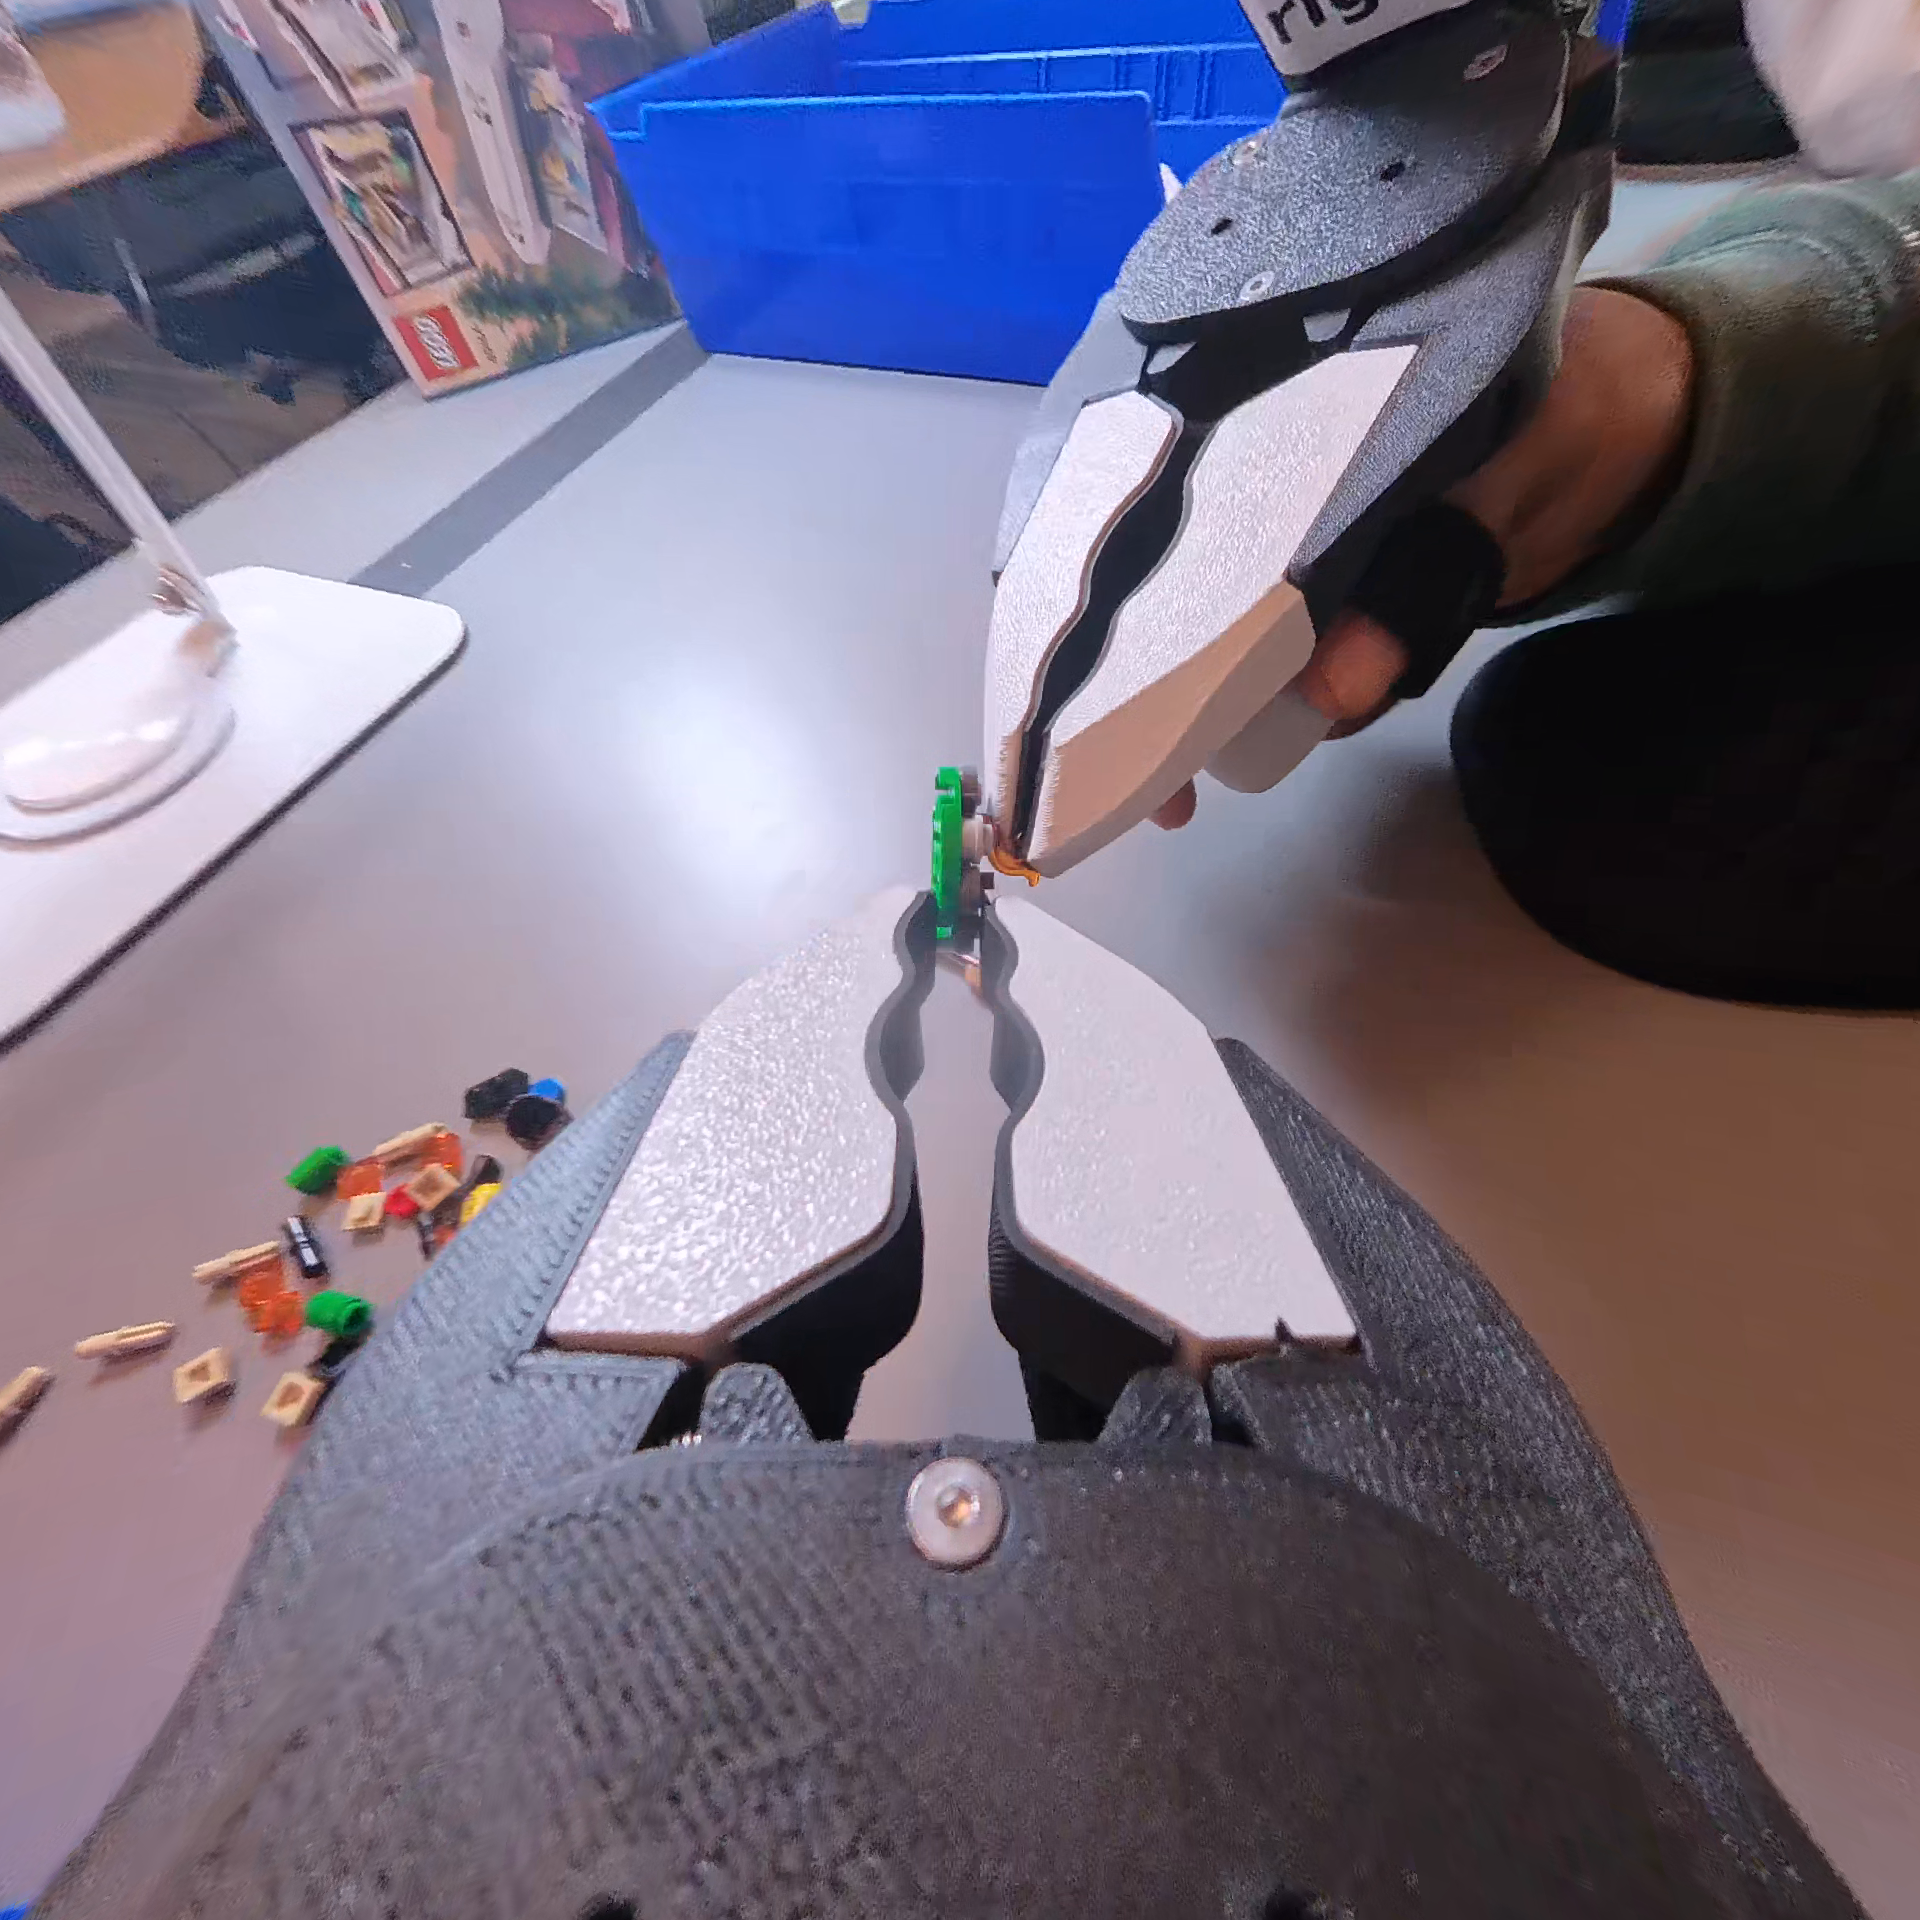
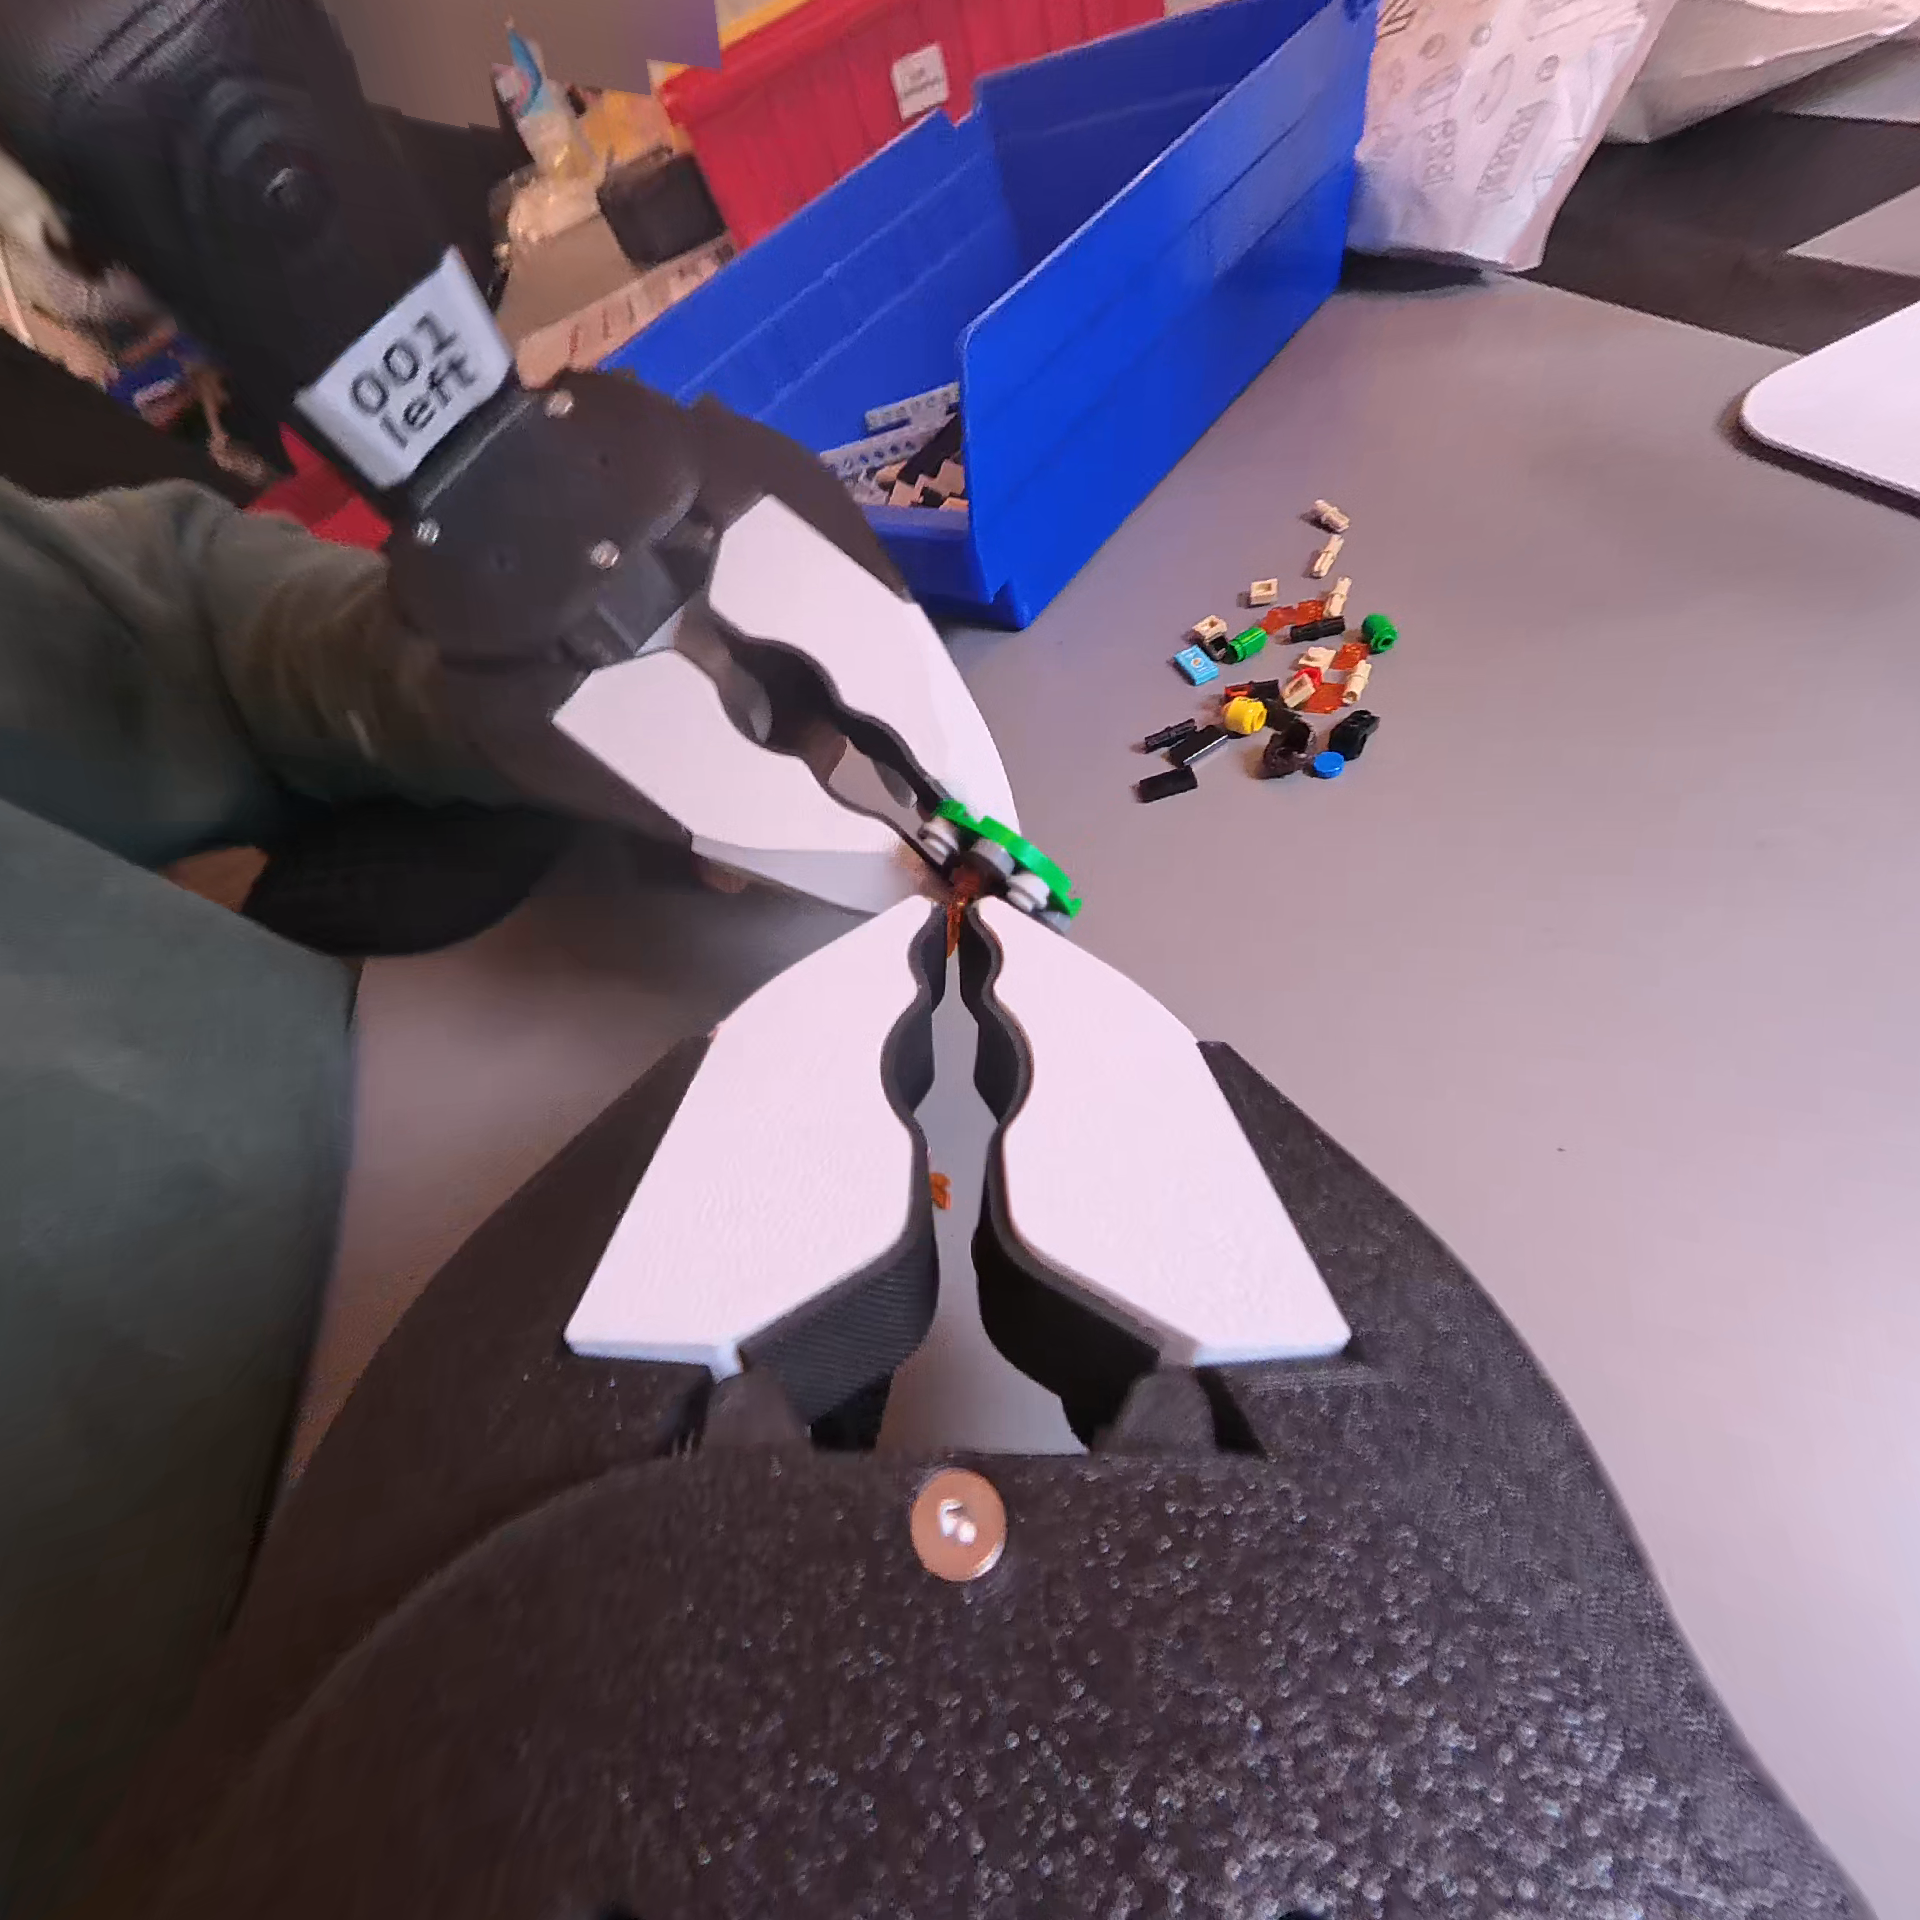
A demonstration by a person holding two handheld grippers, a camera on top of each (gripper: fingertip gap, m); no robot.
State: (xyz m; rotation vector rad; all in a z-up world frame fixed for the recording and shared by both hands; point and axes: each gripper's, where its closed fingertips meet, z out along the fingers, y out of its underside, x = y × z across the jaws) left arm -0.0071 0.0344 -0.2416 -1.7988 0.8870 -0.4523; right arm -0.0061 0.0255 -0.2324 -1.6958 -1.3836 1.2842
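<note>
Your left gripper [image 1: 951,920] is clenched on the edge of a small green round plate assembly [image 1: 948,847], a green disc with grey round studs stacked on one face, and it holds that piece in the air above the grey table [image 1: 675,665], disc edge-on to its own camera. Your right gripper [image 2: 958,914] is pinched nearly closed on a tiny translucent orange piece [image 2: 956,914], and that orange piece sits right against the studded face of the assembly, near its middle. The main danger I see is the thinness of both grips: the left fingertips [image 1: 914,935] catch only the lower rim of the disc, so any sideways push from the right could lever the disc around or pop it free, and it would drop to the table. The orange piece is held by little more than its tail, so a twist or an off-axis press could flick it out of the tips or leave it crooked on the stud. Both grippers meet at an angle, so their tips could collide and jolt the assembly. If either part falls, it may roll toward the loose bricks [image 2: 1278,686] scattered beside the blue bin [image 2: 1091,343] and be hard to pick out again.
</note>
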